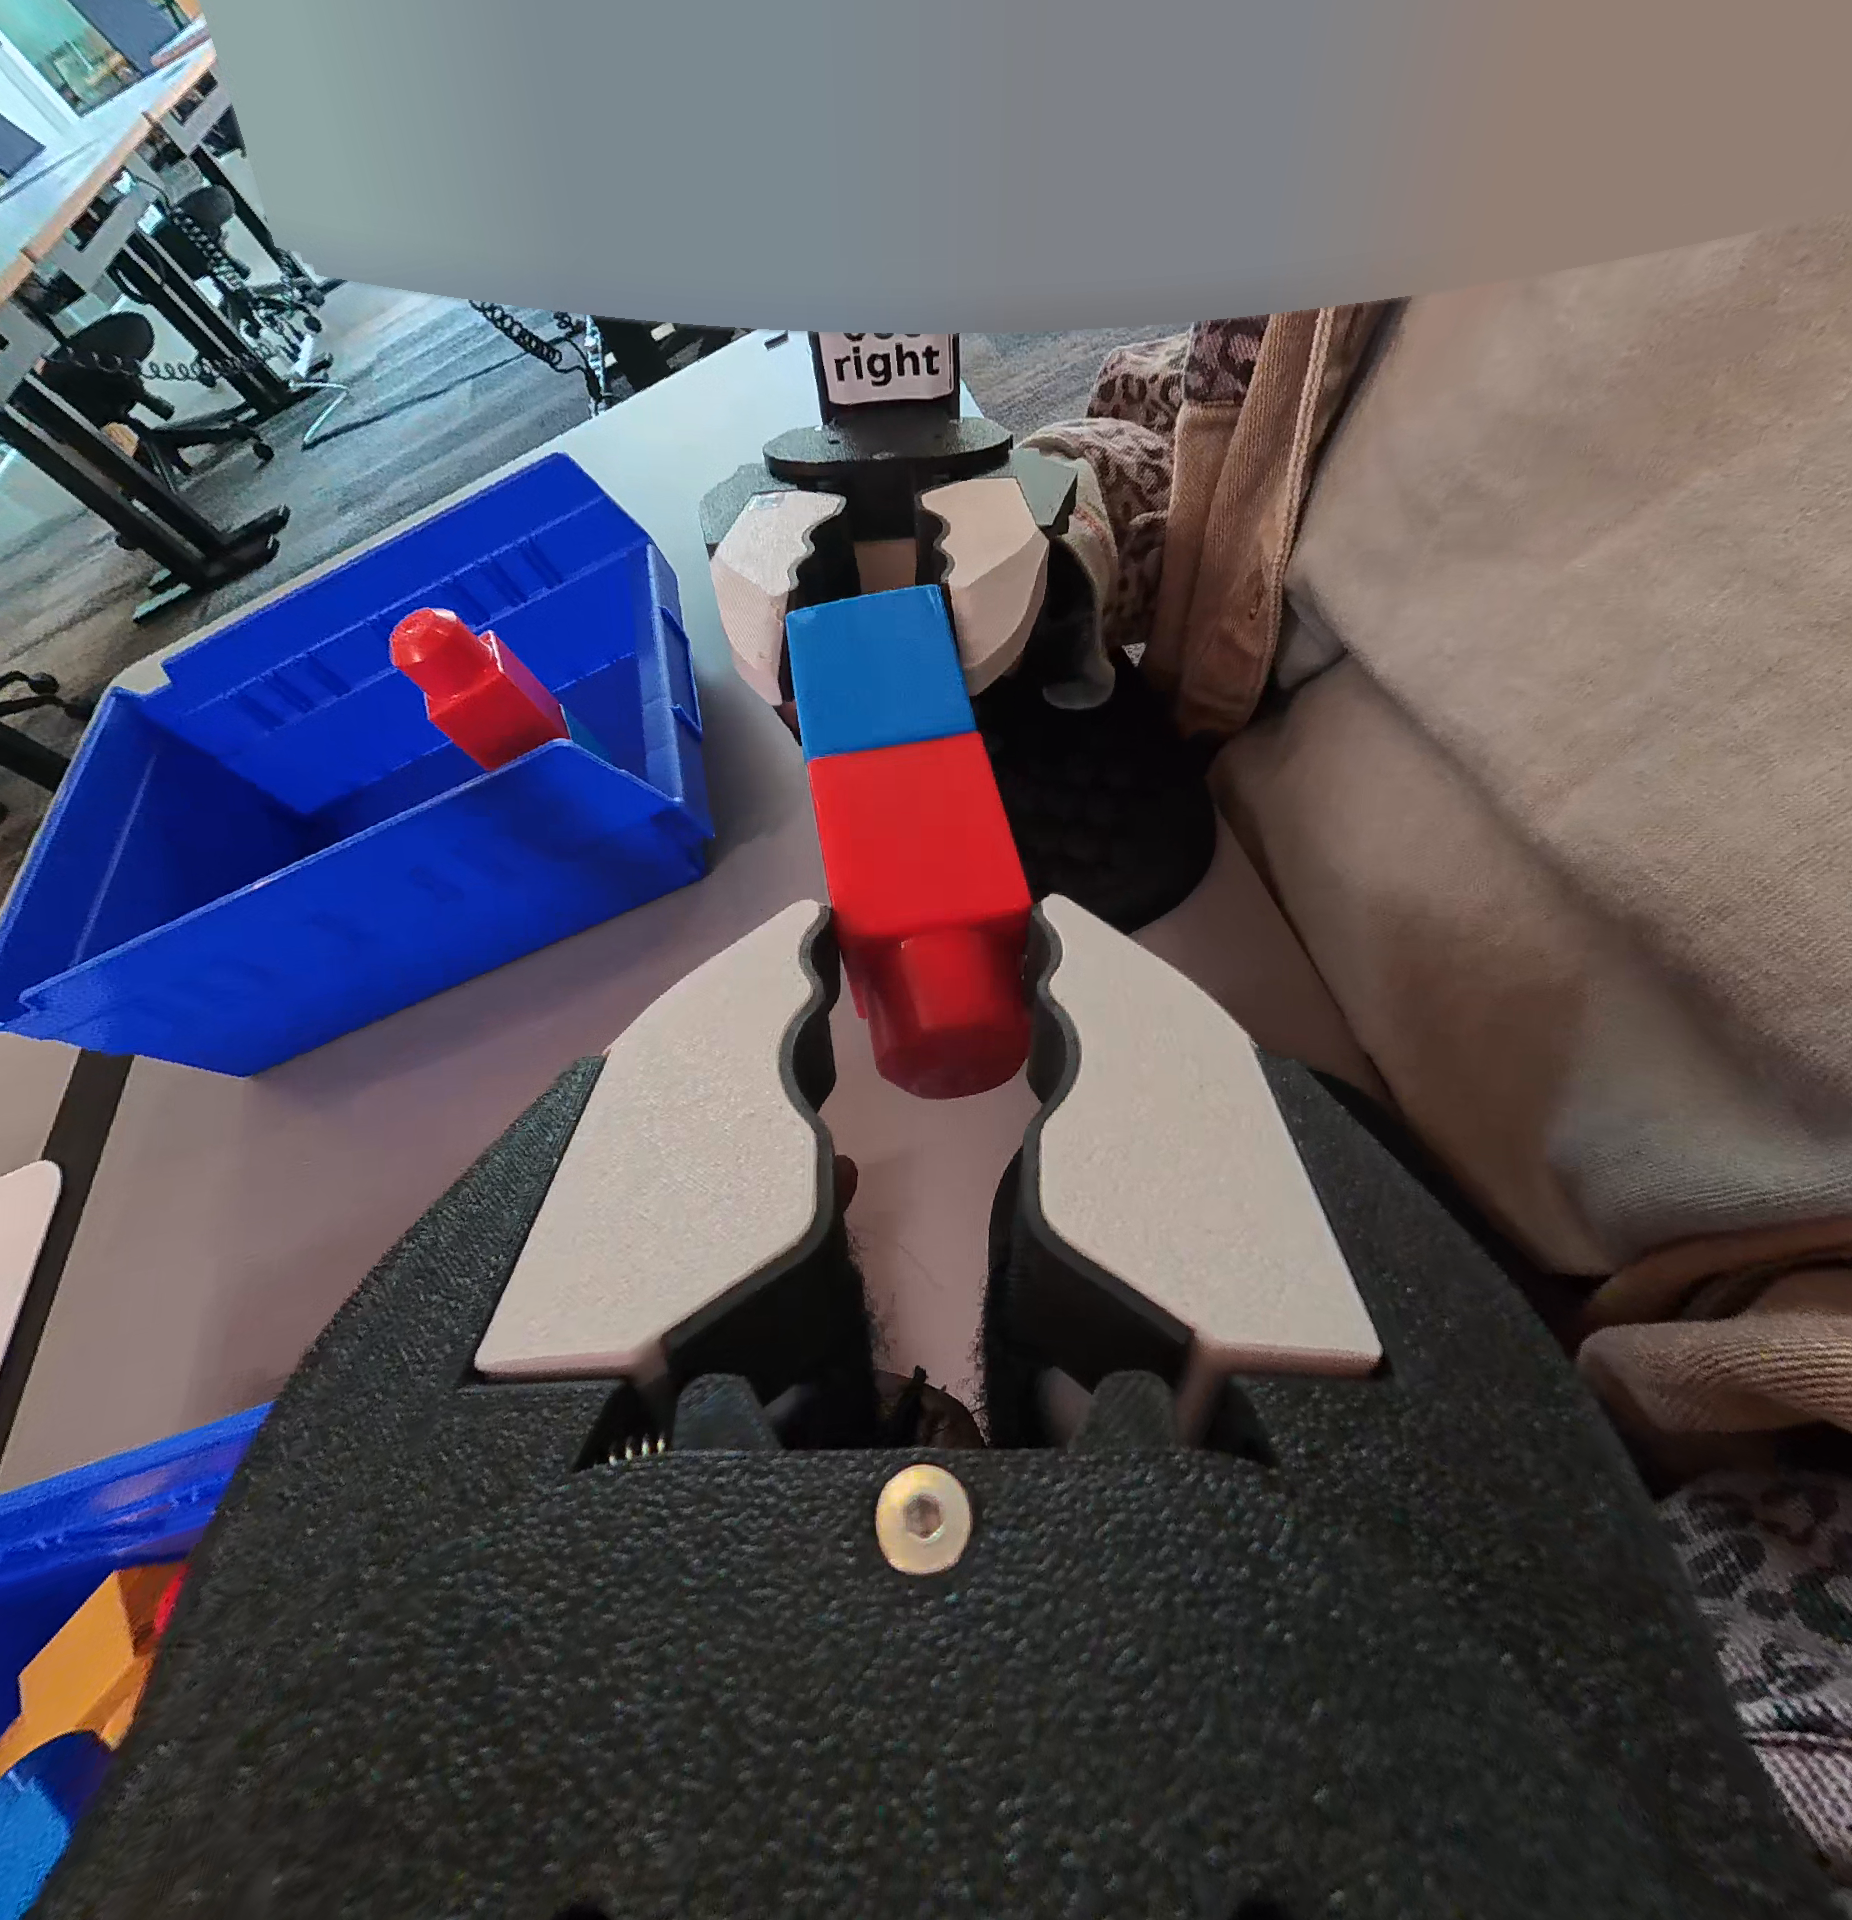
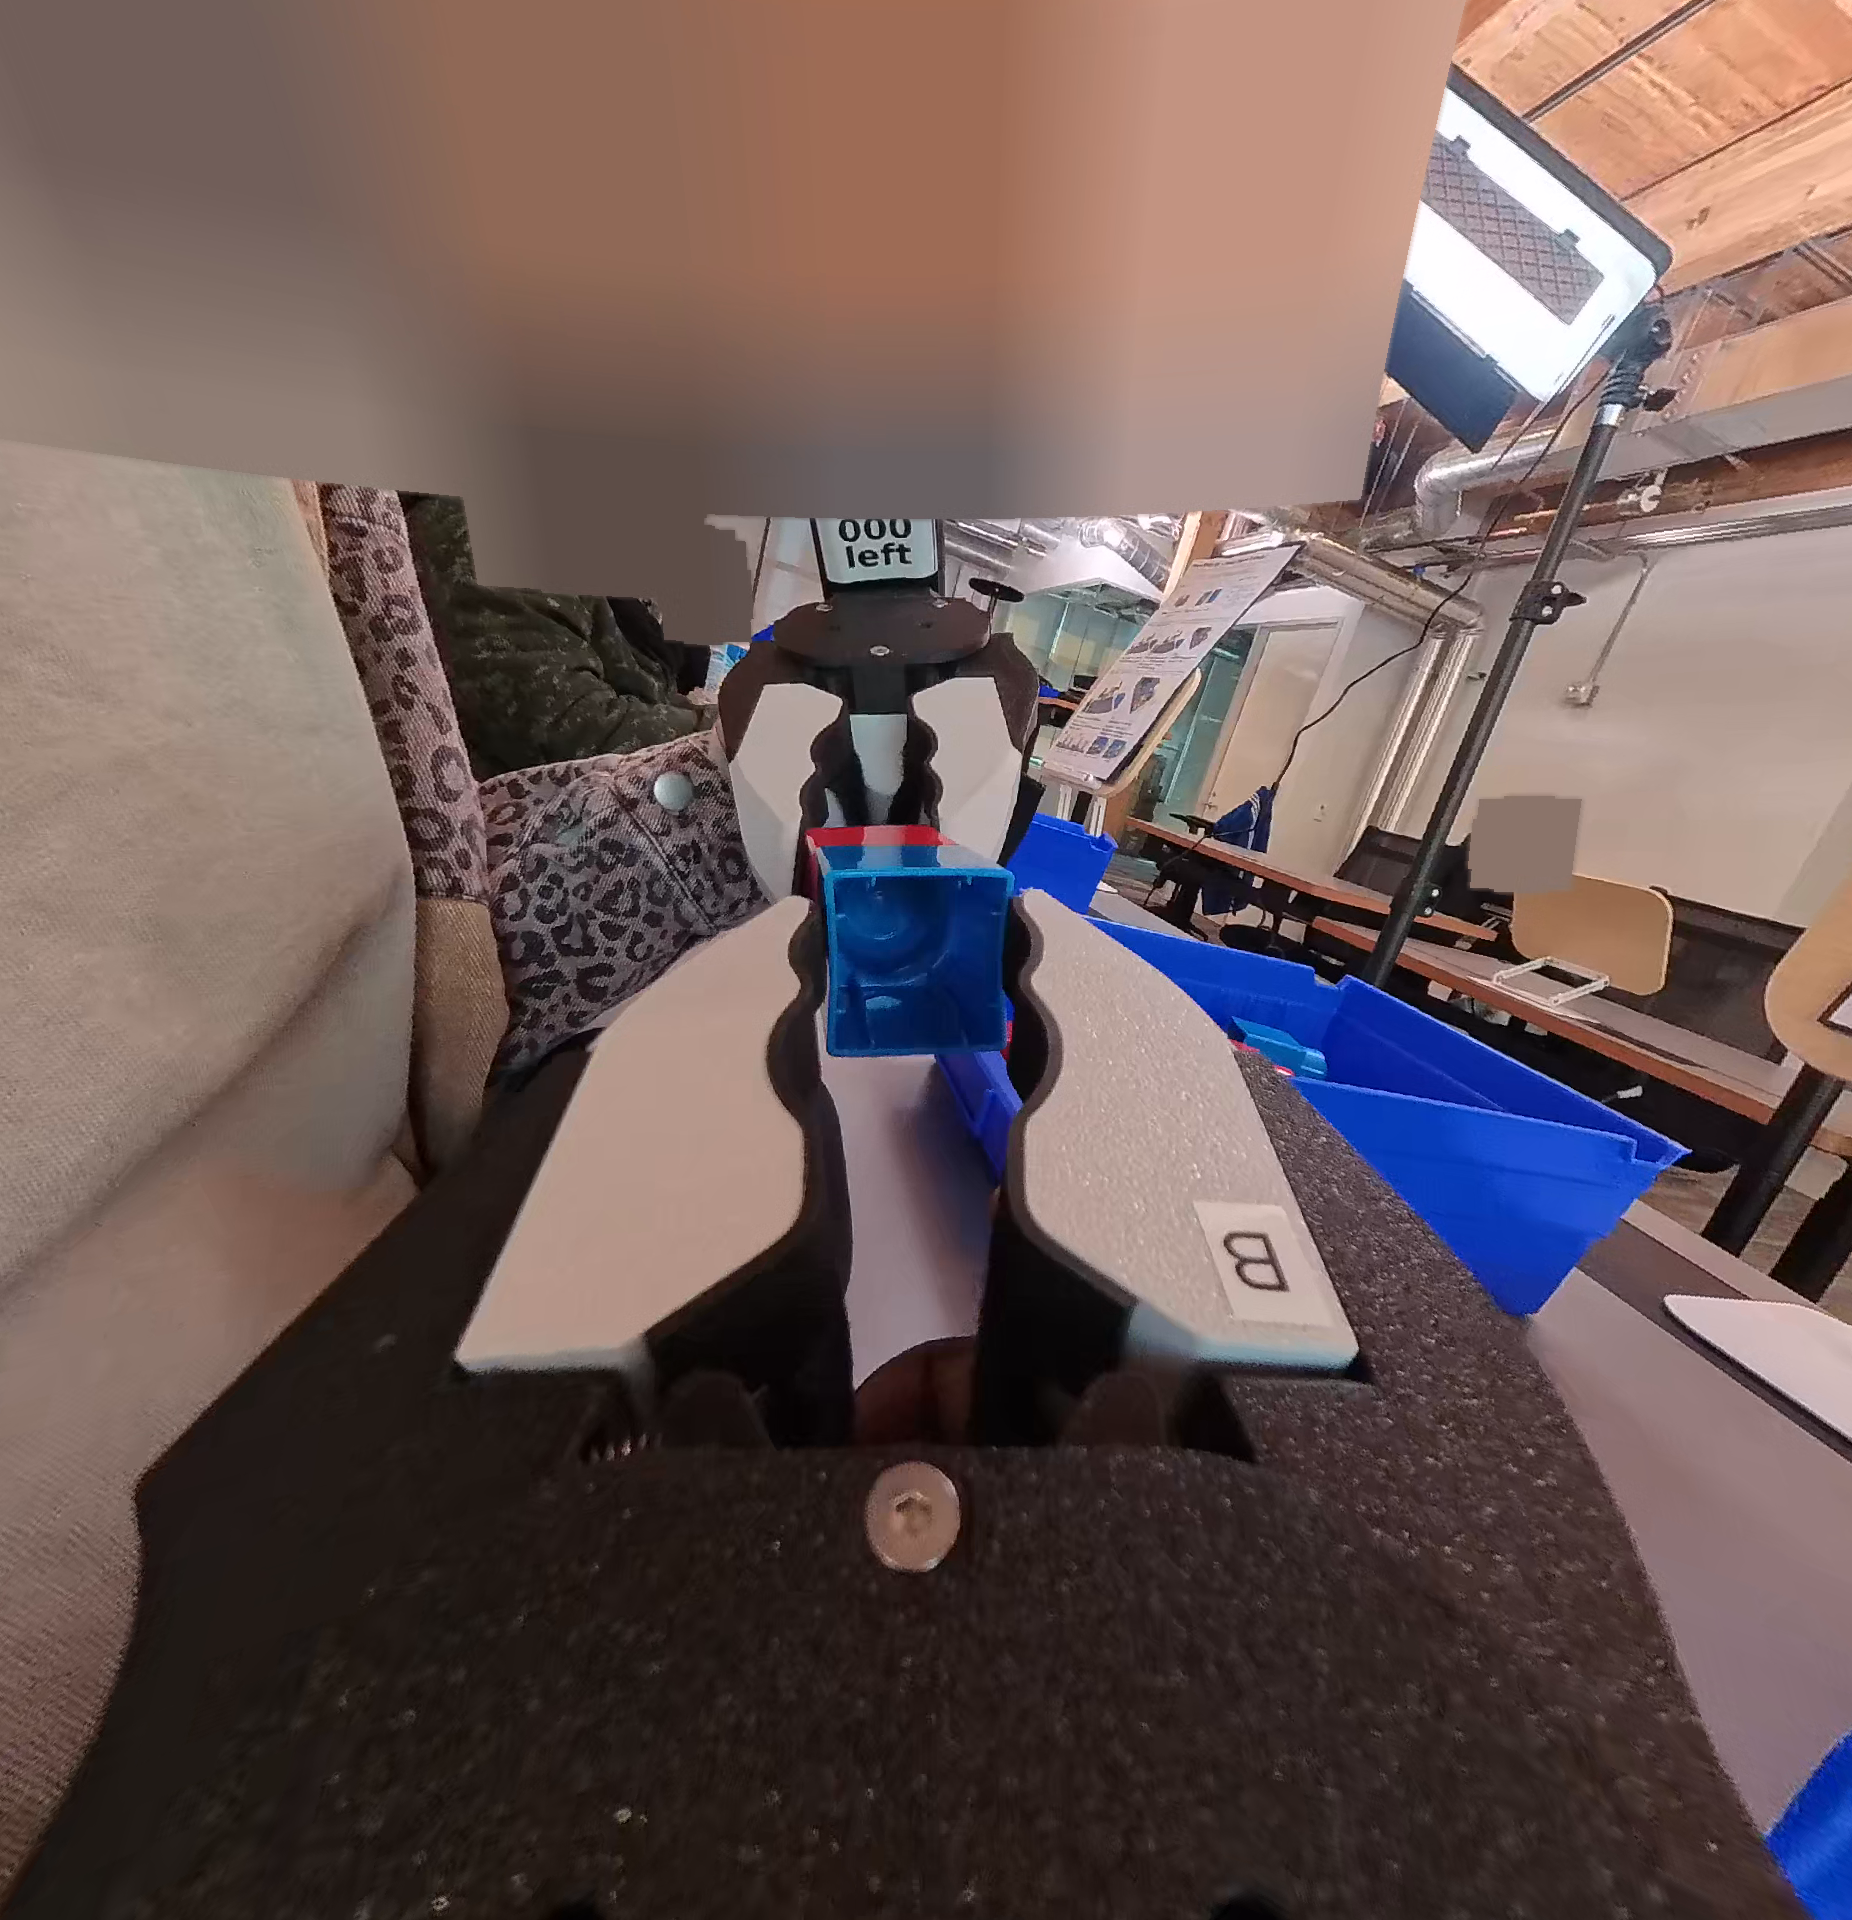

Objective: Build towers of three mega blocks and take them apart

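Blue bin left of held blocks, red block inside

Looks like an open office: wood plank ceiling with silver ducts under it, long desks over grey carpet, black light stand nearby.

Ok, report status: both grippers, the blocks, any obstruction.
Left gripper shut on red block. Right gripper shut on blue block. Blocks joined, held off the table. Nothing between; blue bin sits aside.
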Motion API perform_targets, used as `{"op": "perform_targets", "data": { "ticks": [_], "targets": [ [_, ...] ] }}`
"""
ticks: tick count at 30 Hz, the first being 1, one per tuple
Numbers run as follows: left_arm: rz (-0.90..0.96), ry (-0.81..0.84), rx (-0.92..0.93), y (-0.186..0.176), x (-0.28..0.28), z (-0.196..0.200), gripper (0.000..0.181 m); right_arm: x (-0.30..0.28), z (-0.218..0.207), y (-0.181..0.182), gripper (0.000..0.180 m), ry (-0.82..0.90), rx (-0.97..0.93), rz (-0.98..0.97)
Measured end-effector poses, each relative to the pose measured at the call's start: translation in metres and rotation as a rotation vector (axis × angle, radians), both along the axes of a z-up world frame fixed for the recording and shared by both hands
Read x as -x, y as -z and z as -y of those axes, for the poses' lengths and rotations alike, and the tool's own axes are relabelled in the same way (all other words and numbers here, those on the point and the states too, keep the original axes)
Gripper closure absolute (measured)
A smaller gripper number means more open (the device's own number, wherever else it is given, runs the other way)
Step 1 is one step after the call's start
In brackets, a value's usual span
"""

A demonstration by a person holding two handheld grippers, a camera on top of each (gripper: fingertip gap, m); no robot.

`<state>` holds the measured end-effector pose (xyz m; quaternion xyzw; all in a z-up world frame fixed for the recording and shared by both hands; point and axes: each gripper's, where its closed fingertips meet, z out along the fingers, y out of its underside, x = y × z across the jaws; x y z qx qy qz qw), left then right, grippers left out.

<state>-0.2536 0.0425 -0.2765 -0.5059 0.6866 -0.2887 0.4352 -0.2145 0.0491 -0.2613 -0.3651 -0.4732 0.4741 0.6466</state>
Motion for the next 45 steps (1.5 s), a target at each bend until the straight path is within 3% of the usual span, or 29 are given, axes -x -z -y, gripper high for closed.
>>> {"op": "perform_targets", "data": {
  "ticks": [9, 13, 18, 22, 25, 30, 38, 45],
  "targets": [
    [0.028, -0.005, 0.014, -0.002, -0.003, -0.001, 0.146, -0.001, -0.002, -0.001, 0.147, -0.011, 0.029, 0.000],
    [0.351, -0.088, 0.010, -0.038, -0.016, -0.015, 0.145, -0.016, -0.014, -0.022, 0.147, 0.011, 0.088, -0.126],
    [0.703, -0.245, 0.128, -0.052, -0.021, -0.037, 0.125, -0.044, -0.028, -0.041, 0.147, 0.009, 0.207, -0.307],
    [0.752, -0.252, 0.116, -0.046, -0.050, -0.030, 0.123, -0.035, -0.025, -0.035, 0.147, 0.005, 0.197, -0.258],
    [0.797, -0.255, 0.054, -0.052, -0.057, -0.029, 0.136, -0.036, -0.022, -0.036, 0.147, -0.024, 0.204, -0.264],
    [0.654, -0.236, 0.087, -0.040, -0.044, -0.028, 0.143, -0.025, -0.026, -0.021, 0.146, -0.031, 0.259, -0.155],
    [0.210, -0.300, 0.048, 0.013, -0.028, -0.025, 0.144, 0.014, -0.016, 0.032, 0.127, 0.078, 0.048, 0.213],
    [0.175, -0.270, 0.085, 0.020, -0.031, -0.018, 0.144, 0.017, -0.012, 0.038, 0.134, 0.081, -0.001, 0.254]
  ]
}}
